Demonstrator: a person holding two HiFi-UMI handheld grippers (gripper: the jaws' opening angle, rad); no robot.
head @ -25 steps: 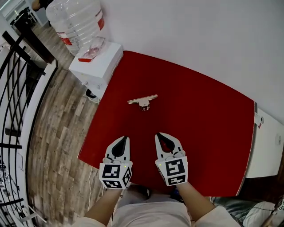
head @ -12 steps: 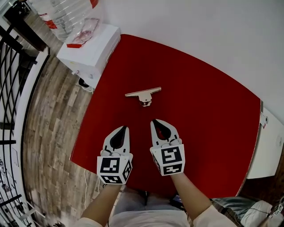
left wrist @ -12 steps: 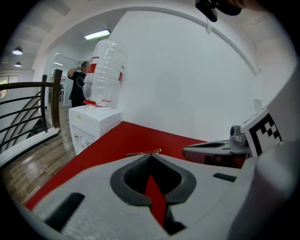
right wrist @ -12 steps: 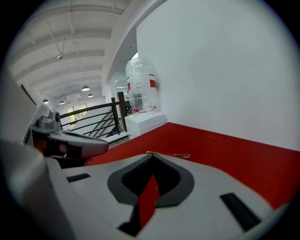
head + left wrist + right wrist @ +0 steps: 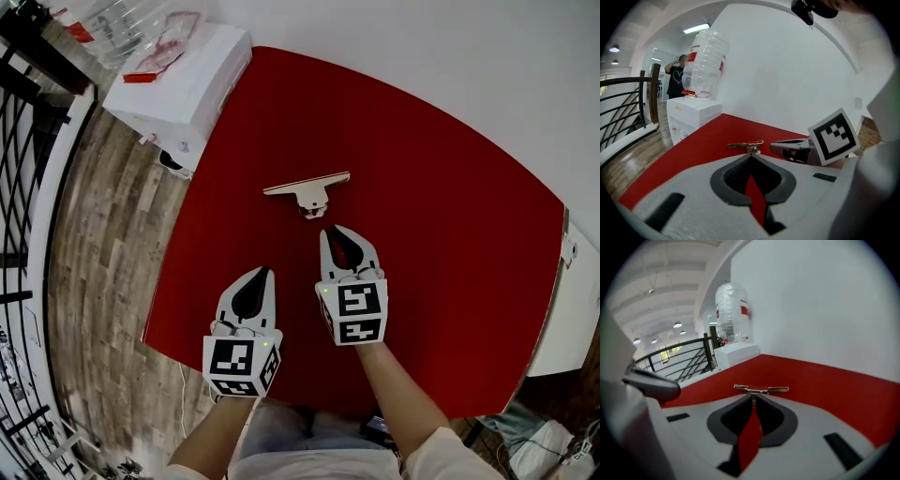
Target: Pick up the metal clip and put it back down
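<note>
The metal clip (image 5: 307, 190) lies flat on the red table (image 5: 450, 234), a thin bar with a small knob on its near side. My right gripper (image 5: 330, 228) is shut and empty, its tip just short of the clip's knob. In the right gripper view the clip (image 5: 761, 389) sits straight past the closed tips (image 5: 753, 397). My left gripper (image 5: 265, 272) is shut and empty, further back and to the left. In the left gripper view the clip (image 5: 746, 145) lies ahead of it, with the right gripper (image 5: 792, 149) beside it.
A white water dispenser (image 5: 178, 84) stands off the table's far left corner, its clear bottle (image 5: 705, 65) on top. A black railing (image 5: 19, 187) runs along the wooden floor (image 5: 103, 281) at left. A white wall (image 5: 422, 75) bounds the table's far edge. A person (image 5: 675, 77) stands far behind the dispenser.
Both grippers moved forward toward the clip, the right one further, so it now leads the left. The clip has not moved on the table.
</note>
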